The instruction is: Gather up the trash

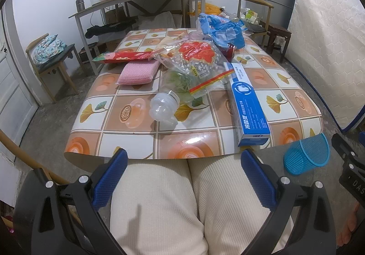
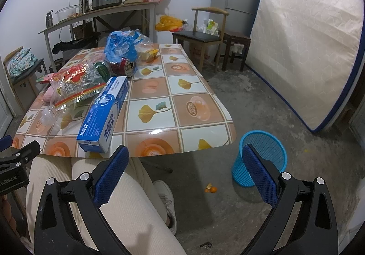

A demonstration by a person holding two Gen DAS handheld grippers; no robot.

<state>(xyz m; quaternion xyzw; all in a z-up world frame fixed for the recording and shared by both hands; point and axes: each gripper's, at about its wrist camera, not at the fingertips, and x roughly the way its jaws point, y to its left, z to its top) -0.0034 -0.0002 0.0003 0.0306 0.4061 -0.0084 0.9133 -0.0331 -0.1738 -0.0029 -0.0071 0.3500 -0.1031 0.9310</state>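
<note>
Here: left claw [image 1: 183,160] spread wide, gripping nothing, hovering over the lap just short of the worktop [image 1: 294,86] edge. Right claw [image 2: 186,157] likewise spread and unladen, held off the worktop's right corner, above floor.

On the worktop, trash in a loose heap:
- Blue box [image 1: 247,104], long, lying flat, near end poking past the front edge.
- Clear bottle [image 1: 163,106], crushed, on its side near the middle front.
- Printed bag [image 1: 196,58], clear with red print, draped over the box's far end and touching the bottle's neck.
- Pink sponge [image 1: 138,72] left of the bag, flat.
- Red wrapper [image 1: 123,57] just behind the sponge, reaching to the worktop's left edge.
- Blue bag [image 1: 220,28], crumpled, at the far side.
- Red can [image 2: 124,66] under the blue bag, on its side, seen best from the right wrist.
- Yellow scrap [image 2: 149,53] right of the can, partly inside clear film.

On the floor, right of the worktop: blue mesh bin [image 2: 260,160], upright, mouth up, partly behind the right claw's outer finger. Orange peel [image 2: 211,188] on the concrete, left of the bin, near a white shoe [image 2: 166,198].
</note>
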